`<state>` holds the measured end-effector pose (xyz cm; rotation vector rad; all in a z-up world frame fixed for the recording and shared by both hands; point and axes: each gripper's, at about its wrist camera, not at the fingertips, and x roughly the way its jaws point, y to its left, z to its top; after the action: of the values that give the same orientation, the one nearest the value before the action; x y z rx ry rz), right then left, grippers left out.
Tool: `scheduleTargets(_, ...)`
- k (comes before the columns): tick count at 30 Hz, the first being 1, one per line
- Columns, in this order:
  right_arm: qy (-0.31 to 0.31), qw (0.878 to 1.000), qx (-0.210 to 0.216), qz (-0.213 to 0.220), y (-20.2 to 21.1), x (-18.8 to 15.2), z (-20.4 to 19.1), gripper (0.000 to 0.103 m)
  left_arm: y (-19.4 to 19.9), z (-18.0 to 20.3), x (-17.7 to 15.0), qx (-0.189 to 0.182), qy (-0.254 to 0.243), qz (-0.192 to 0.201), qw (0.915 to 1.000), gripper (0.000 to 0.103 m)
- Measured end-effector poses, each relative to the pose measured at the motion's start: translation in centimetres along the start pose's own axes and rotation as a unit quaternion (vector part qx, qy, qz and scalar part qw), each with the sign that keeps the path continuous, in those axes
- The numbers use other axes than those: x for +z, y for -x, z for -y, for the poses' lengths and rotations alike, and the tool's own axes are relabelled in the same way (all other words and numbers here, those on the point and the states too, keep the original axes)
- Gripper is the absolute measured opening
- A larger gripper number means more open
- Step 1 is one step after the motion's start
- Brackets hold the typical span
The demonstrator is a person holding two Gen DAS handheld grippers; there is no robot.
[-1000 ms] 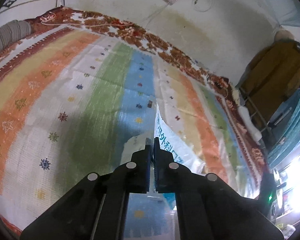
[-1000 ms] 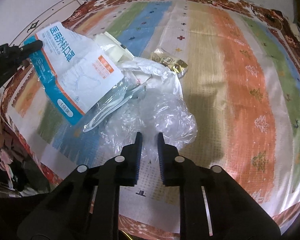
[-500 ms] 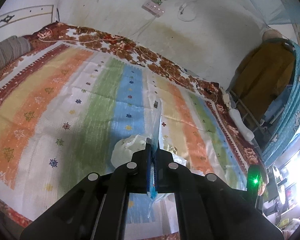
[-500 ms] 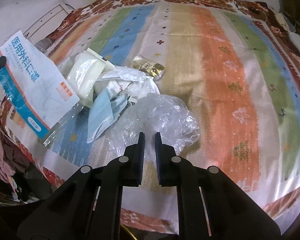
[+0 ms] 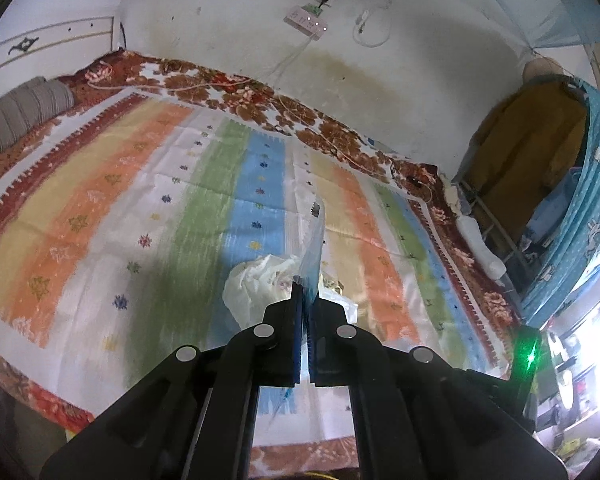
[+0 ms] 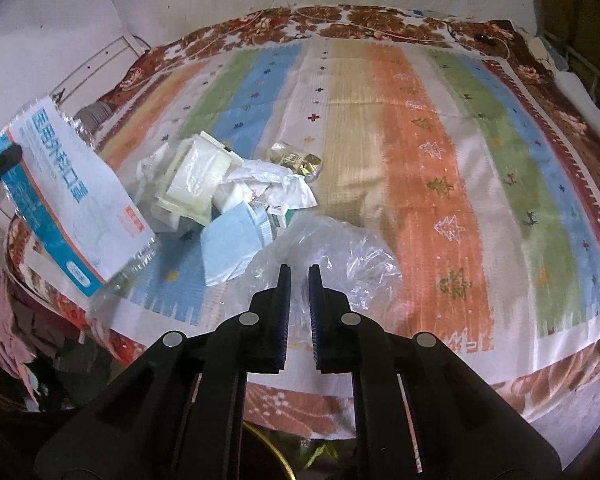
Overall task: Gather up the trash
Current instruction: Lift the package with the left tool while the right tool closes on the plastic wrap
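**A:** Bed first. The striped bedspread (image 6: 420,160) fills both views, and all the trash sits on its near-left part, close to the edge.

**B:** And the biggest piece?

**A:** It is the blue-and-white mask packet (image 6: 72,200). The left hand-held gripper (image 5: 305,292) is clamped on one of its edges and holds it in the air off the bed's left side, clear of the heap.

**B:** What about the other hand?

**A:** The right hand-held gripper (image 6: 299,276) hangs over the clear plastic bag (image 6: 340,252). Its jaws are nearly together with a thin slit between them. I cannot tell whether any film is caught.

**B:** Then how would you finish the pick?

**A:** I'd pinch a bunched fold rather than a single layer, because thin film slips. I'd close fully before raising and lift slowly so the bag doesn't drag its neighbours along.

**B:** Which neighbours?

**A:** A pale blue sheet (image 6: 232,244) touches the bag's left side. Behind that are a cream pouch (image 6: 196,176) and some crumpled white paper (image 6: 276,184). Smallest is a gold wrapper (image 6: 296,158) at the far edge of the heap. The packet needs a steady hand too, since it hangs by one edge.
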<state>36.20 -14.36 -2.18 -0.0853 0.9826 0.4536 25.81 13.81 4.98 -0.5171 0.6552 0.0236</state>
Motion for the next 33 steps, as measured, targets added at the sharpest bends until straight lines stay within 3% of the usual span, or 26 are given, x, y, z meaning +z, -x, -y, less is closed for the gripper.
scheduleTargets(9,0.007,0.999,0.021,0.025,2.6,-1.0,-1.2,0.001,2.6,1.1,-1.5,-0.012,-0.003,0.005,0.9999,0.001)
scheduleTargets(17,0.026,0.999,0.03,0.024,3.3,-1.9,-2.6,0.0,3.6,1.4,-2.5,-0.006,-0.01,0.01,0.9999,0.001)
scheduleTargets(28,0.02,0.998,0.05,0.035,4.9,-3.0,-3.2,0.0,5.6,1.5,-4.2,-0.027,0.0,0.016,0.9995,0.001)
scheduleTargets(33,0.032,0.996,0.054,0.069,7.1,-4.2,-4.4,0.0,6.9,2.2,-5.1,-0.049,-0.004,0.019,0.9986,0.001)
